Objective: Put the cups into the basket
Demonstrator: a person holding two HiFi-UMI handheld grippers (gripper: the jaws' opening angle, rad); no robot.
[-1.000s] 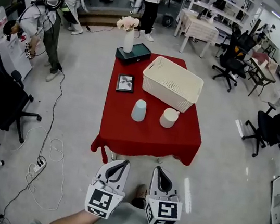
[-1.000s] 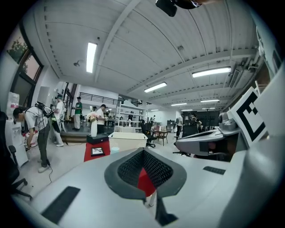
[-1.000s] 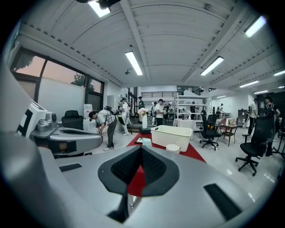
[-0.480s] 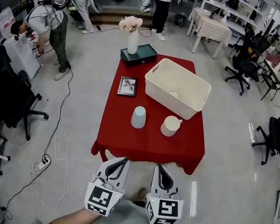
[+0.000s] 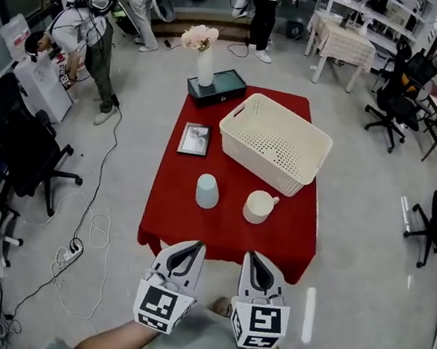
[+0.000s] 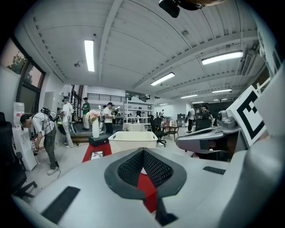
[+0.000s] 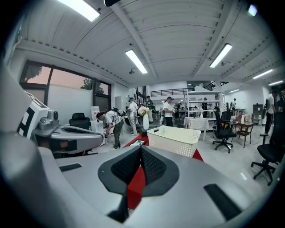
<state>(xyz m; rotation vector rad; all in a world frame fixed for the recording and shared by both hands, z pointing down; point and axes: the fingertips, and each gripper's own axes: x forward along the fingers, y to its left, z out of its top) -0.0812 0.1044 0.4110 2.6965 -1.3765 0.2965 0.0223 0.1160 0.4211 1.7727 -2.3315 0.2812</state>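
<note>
The basket is showing matt cream plastic, its walls perforated. The tablecloth is hanging as matt red cloth, while the pale blue cup and cream cup are looking smooth. The floor is gleaming glossy grey.

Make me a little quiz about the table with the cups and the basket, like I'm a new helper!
1. True or false: the pale blue cup is already inside the white basket.
2. Which one has a handle? A) the pale blue cup B) the cream cup
3. Fill in: the tablecloth is ___.
Key: 1 false, it stands on the tablecloth in front of the white basket. 2 B. 3 red.
</note>
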